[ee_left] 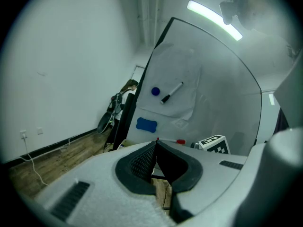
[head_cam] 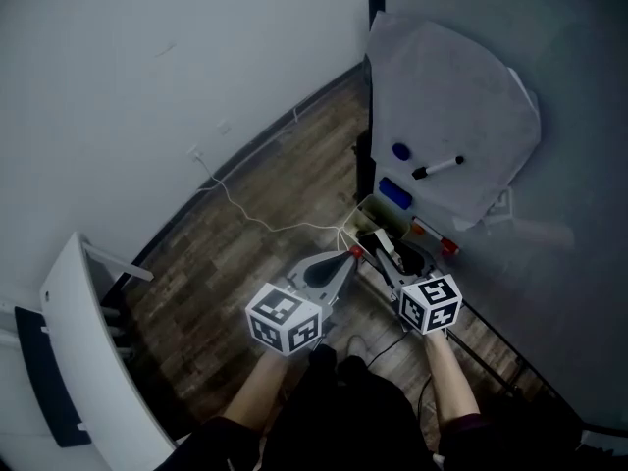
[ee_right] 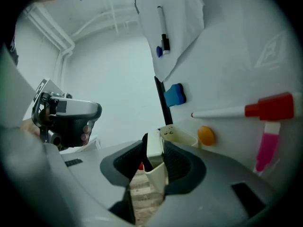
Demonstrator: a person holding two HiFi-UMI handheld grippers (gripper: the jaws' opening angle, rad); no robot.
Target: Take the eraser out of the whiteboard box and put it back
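Right gripper (ee_right: 153, 151) jaws apart around eraser (ee_right: 155, 143) in whiteboard box (ee_right: 180, 135)

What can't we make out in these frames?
- Inside of the box: the right tool covers it in the head view; only the rim shows in the right gripper view.
- Lower end of the eraser: hidden between the jaws in the right gripper view.
- Print on the red-capped marker: too small, blurred.

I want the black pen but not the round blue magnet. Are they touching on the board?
Apart. The left gripper view shows bare white sheet between the round blue magnet and the black pen; the head view shows that gap too.
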